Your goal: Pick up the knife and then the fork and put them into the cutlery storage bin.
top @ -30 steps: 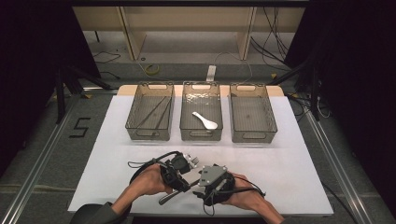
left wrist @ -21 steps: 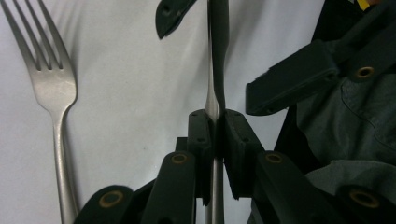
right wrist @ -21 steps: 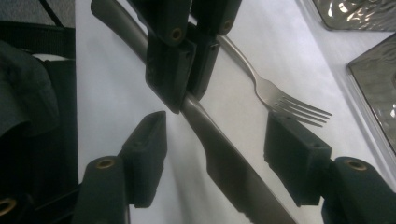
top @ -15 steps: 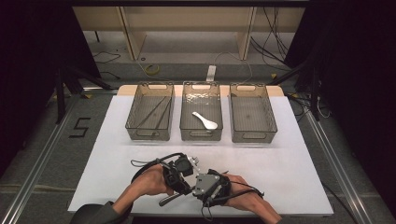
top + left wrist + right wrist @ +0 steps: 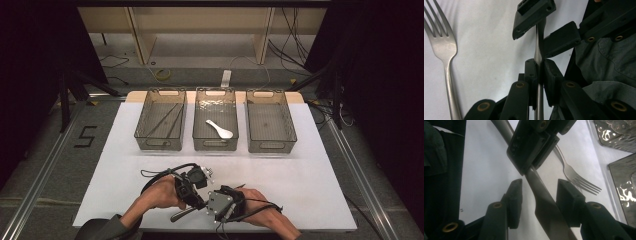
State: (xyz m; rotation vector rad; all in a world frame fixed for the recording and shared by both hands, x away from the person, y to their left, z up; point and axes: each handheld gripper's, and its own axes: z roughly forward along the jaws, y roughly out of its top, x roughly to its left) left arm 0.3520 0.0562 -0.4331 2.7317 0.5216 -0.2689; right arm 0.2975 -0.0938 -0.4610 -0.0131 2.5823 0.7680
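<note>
**tray_watcher:** So what's going on low in the high view? Both hands are bunched together at the bottom centre of the white table (image 5: pixel 310 165).

**forkhead:** Yeah, the left gripper (image 5: pixel 192 186) is clamped tight on a table knife (image 5: pixel 538 51). In the left gripper view the metal runs straight up the middle of the frame, pinched between the two black pads. Handle end pokes out lower left of the grippers in the high view.

**tray_watcher:** And the right gripper (image 5: pixel 226 200)?

**forkhead:** Its jaws have just been closing, with the knife blade between them, but in the right gripper view there's a gap on both sides of the blade, so the pads aren't pressing on it.

**tray_watcher:** Anything else nearby?

**forkhead:** A fork (image 5: pixel 442 50) lies flat on the table, far left of the left gripper view, tines toward the top. Further up the high view are three clear bins in a row: the left bin (image 5: pixel 145 120) has chopsticks, the middle bin (image 5: pixel 200 125) a white spoon (image 5: pixel 219 129), then the right bin (image 5: pixel 289 125).
</note>
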